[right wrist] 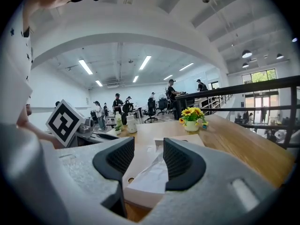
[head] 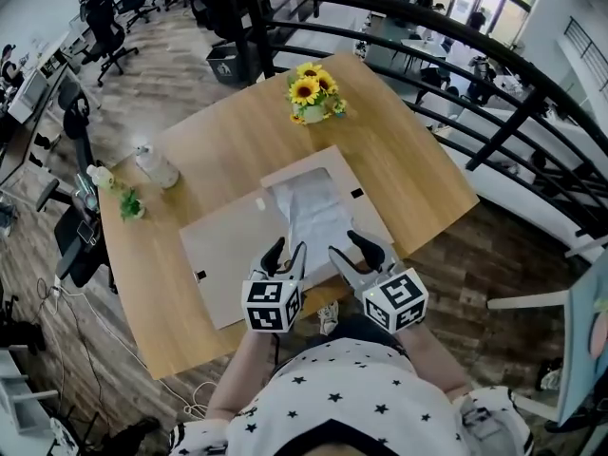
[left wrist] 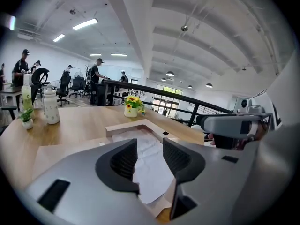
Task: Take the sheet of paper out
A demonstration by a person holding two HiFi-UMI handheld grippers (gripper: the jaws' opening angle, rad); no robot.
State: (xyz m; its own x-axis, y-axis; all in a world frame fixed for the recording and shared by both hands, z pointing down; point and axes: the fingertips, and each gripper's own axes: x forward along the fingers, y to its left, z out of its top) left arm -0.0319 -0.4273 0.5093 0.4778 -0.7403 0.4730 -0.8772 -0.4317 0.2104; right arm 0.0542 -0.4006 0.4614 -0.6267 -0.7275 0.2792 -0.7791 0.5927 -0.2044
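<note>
A crumpled white sheet of paper (head: 313, 212) lies in a shallow open cardboard box (head: 296, 170) on the wooden table (head: 218, 136). The box's flat lid (head: 223, 250) is folded out to the left. My left gripper (head: 288, 251) hovers open over the sheet's near end, and the paper (left wrist: 149, 182) shows below and between its jaws. My right gripper (head: 351, 248) is open just right of it, at the box's near right corner. In the right gripper view the paper (right wrist: 152, 175) lies beyond the open jaws, above the box's front wall (right wrist: 140, 196). Nothing is gripped.
A pot of sunflowers (head: 313, 91) stands just beyond the box. A white bottle (head: 157, 166) and a small plant (head: 128, 202) sit at the table's left edge. A black railing (head: 494, 74) runs to the right. Office chairs and people are in the background.
</note>
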